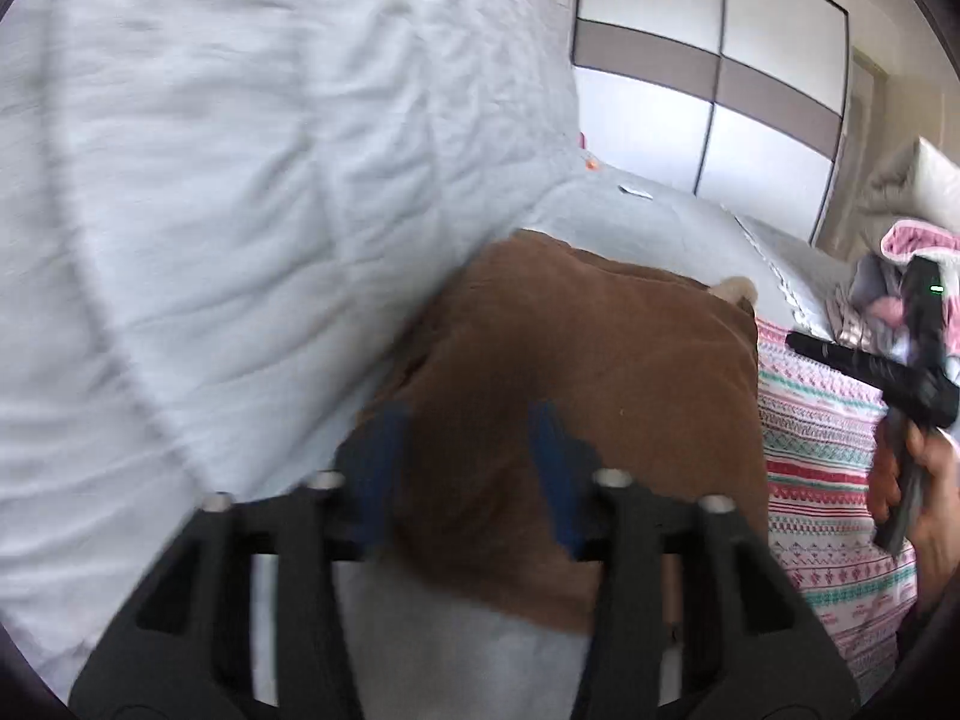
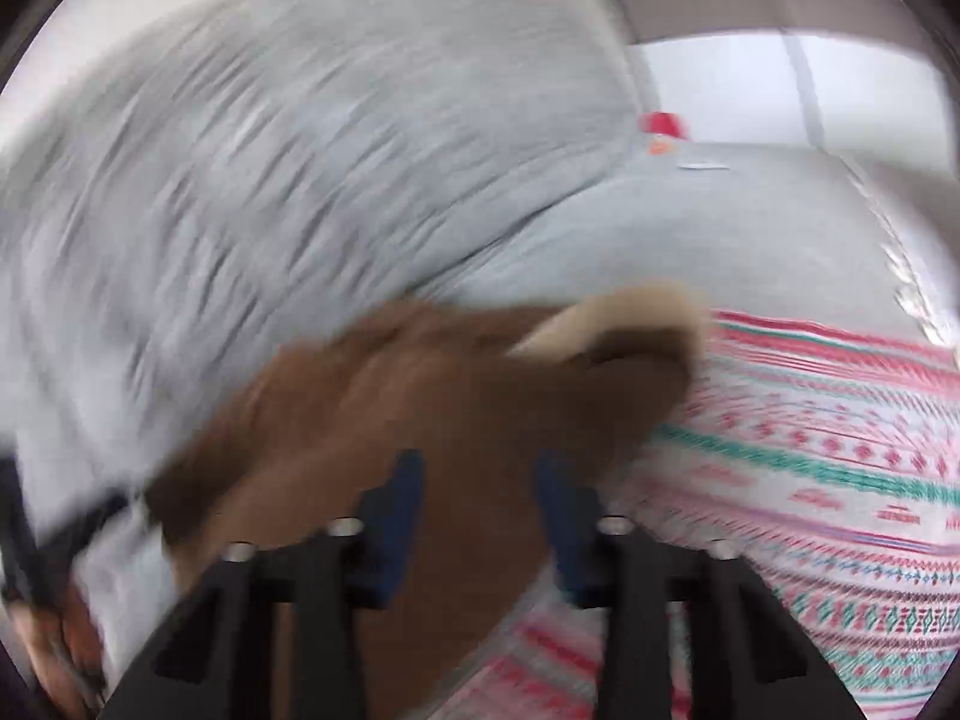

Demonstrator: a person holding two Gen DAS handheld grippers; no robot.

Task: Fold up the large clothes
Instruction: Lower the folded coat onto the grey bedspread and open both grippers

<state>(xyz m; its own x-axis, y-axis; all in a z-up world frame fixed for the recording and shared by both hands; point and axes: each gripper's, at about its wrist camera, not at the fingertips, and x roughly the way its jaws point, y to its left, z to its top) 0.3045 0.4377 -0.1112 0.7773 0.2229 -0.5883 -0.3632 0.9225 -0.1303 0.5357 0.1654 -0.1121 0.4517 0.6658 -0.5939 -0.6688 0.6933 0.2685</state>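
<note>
Grippers: left gripper (image 1: 471, 468) jaws apart, empty | right gripper (image 2: 480, 516) jaws apart, empty | over brown garment (image 1: 588, 360)

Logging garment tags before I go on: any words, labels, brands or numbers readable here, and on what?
None readable.
Brown garment: no label or print shows.
Patterned cloth: woven motifs only, no letters.
Small white slip on the bed: too small to read.

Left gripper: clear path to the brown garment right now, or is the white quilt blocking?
Probably yes. The left gripper is open with the brown garment directly ahead between its fingers. The white quilt bulges to its left, overlapping only the garment's left edge, not the approach.
</note>
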